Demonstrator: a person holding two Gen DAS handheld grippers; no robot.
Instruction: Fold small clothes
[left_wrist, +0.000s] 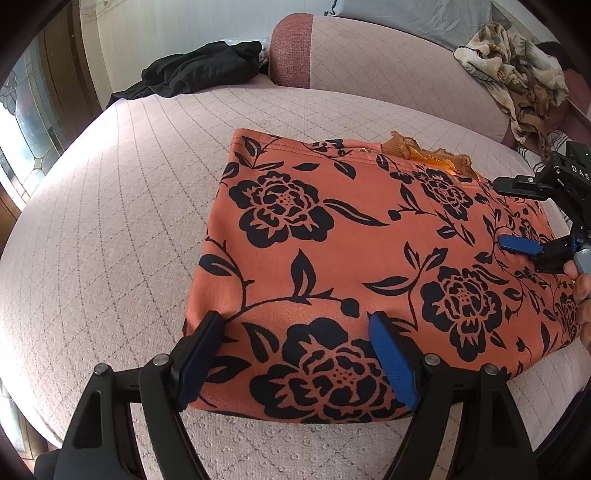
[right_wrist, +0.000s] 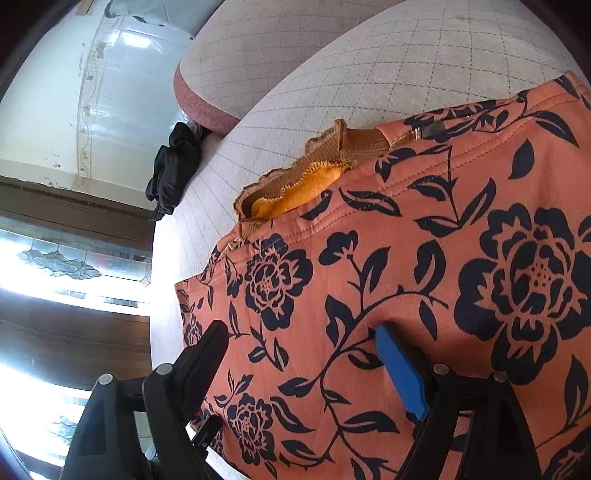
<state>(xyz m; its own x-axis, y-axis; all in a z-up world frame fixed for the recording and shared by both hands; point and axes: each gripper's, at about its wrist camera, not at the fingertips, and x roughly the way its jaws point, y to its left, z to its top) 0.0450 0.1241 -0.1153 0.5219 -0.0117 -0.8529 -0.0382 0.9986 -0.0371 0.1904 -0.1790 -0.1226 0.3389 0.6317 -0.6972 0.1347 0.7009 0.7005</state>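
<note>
One folded orange floral garment (left_wrist: 369, 251) is laid on the quilted bed cover (left_wrist: 122, 206). Two grippers, left gripper (left_wrist: 299, 325) and right gripper (right_wrist: 303, 332), are held wide open over it, nothing gripped. Beyond it one black garment (left_wrist: 199, 70) and one patterned cloth (left_wrist: 517, 66) are seen.

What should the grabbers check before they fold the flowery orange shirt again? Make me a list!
1. Left gripper jaws open over the near edge: ok.
2. Right gripper jaws open, nothing pinched: ok.
3. Flowery orange garment lying flat on the quilted cushion: ok.
4. Ruffled collar tucked inside: not ok, it pokes out.
5. Black clothes clear of the fold: ok.
6. Layers underneath smooth: cannot tell.
</note>
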